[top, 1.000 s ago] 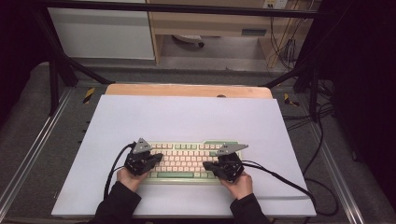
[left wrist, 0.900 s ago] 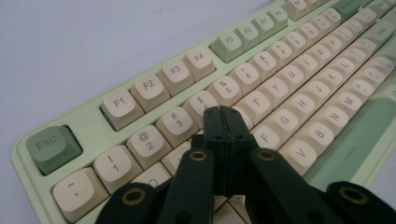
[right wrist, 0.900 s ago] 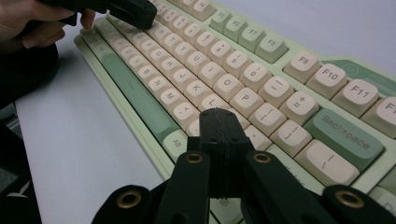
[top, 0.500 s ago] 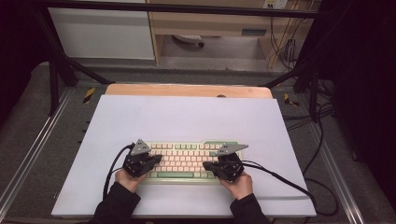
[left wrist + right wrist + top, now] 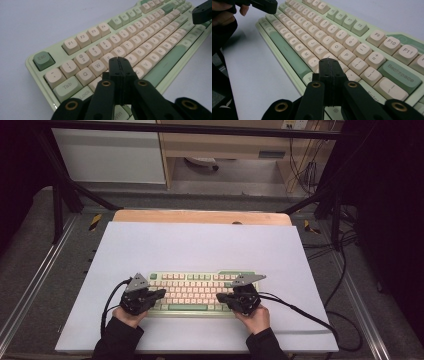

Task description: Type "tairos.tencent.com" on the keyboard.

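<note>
On the near half of the white bench (image 5: 200, 245), the keyboard (image 5: 200, 292) lies flat: pale green case, cream keys, green Esc, spacebar and Backspace. Your left claw (image 5: 119, 65) is pressed together over the left-hand letter keys, your right claw (image 5: 329, 67) together over the keys near Enter. Open bench stretches beyond it and at both ends; only a narrow strip before the near edge.

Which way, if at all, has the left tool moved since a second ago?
Yes: the left tool has slid left, toward the left end of the keyboard.
</note>
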Demonstrator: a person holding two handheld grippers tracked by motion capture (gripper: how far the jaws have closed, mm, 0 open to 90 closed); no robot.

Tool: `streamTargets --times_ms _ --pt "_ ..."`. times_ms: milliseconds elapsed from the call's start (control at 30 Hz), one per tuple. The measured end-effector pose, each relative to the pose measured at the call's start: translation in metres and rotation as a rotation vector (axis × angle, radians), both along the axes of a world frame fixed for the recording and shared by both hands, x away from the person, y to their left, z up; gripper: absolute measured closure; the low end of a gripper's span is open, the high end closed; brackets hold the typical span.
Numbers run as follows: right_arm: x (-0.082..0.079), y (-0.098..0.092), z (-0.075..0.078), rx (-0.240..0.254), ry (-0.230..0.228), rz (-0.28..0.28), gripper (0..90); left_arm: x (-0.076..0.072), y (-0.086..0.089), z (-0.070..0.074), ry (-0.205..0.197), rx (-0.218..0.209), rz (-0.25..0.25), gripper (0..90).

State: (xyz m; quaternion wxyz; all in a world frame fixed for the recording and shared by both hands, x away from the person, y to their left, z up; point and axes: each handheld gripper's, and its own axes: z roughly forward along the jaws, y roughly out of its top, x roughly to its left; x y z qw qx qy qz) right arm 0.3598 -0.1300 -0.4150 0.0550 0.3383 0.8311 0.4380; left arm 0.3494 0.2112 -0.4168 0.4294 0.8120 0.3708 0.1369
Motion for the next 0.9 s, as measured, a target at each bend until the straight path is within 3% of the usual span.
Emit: streamTargets --times_ms 333,900 --pt "0.000 0.006 0.001 0.008 0.004 0.006 90.0 -0.007 0.009 -0.001 0.005 0.005 -0.003 90.0" --pt "0.006 0.050 0.000 -0.014 0.018 0.051 90.0 -0.007 0.014 -0.001 0.008 -0.003 0.002 90.0"
